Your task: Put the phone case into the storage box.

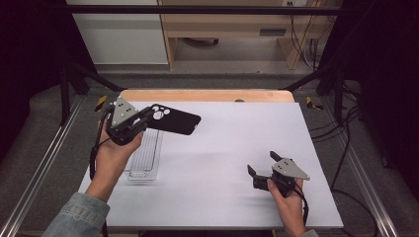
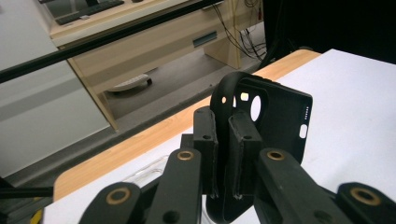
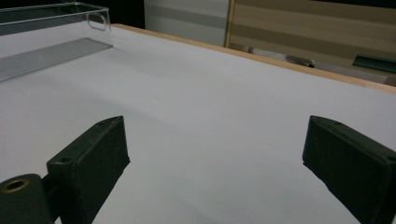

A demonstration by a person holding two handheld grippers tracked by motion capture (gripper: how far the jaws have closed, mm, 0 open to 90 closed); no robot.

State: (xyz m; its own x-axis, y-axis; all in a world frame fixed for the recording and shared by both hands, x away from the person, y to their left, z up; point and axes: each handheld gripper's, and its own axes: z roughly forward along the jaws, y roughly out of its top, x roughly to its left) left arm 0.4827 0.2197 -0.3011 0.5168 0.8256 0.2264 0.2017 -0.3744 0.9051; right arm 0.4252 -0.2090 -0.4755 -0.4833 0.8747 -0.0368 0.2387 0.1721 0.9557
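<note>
left tool (image 1: 143, 121) raised, clamping phone case (image 1: 175, 121)

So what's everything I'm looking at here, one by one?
phone case: one, black, held above the table's left side, clamped at its camera-hole end
clear tray: one, see-through, lying on the sheet under the left hand
white sheet: one, covers the table
table: one, wooden edge at the far side
left tongs: one, black, shut on the phone case
right tongs: one, black, open, low over the sheet's right side
hands: two, one on each tongs
</note>
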